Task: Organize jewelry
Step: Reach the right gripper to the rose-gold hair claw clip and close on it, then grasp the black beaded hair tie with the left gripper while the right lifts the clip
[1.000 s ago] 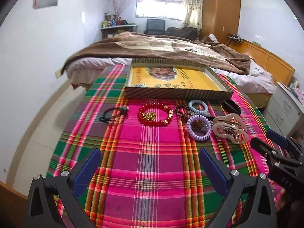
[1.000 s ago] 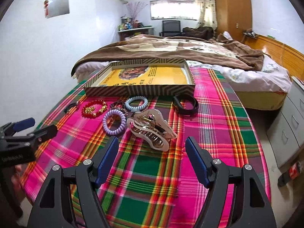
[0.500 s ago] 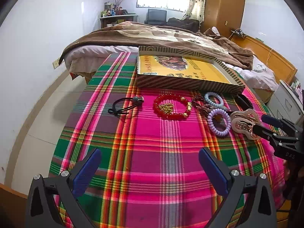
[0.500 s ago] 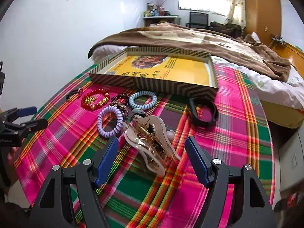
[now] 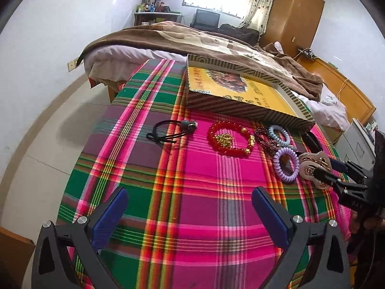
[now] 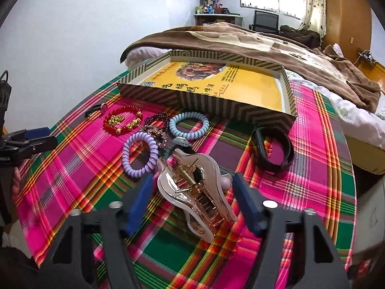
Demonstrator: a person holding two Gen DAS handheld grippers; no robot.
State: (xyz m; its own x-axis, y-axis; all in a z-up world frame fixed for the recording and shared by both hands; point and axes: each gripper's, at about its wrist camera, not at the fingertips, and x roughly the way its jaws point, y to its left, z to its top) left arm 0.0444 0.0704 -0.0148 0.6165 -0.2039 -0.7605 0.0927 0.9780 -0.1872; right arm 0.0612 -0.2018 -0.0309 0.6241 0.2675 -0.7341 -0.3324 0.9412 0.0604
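Your right gripper [image 6: 192, 192] has just been closing; its jaws now straddle the clip [image 6: 195, 190] with a gap on each side, pads not yet pressing. The clip is glossy rose-gold with a cream rim, spring and teeth up, lying on the cloth [image 6: 320, 168] toward its right side, just beside the lilac coil [image 6: 140, 154]. Beyond it lie the blue coil [image 6: 189, 125], red beads [image 6: 122, 119] and black band [image 6: 273, 151], all short of the box [image 6: 207, 104] at the far edge. Your left gripper [image 5: 190, 214] hangs wide open and empty over bare cloth near the front edge, with the hair tie [image 5: 168, 131] well ahead. Open room lies left of the tie.
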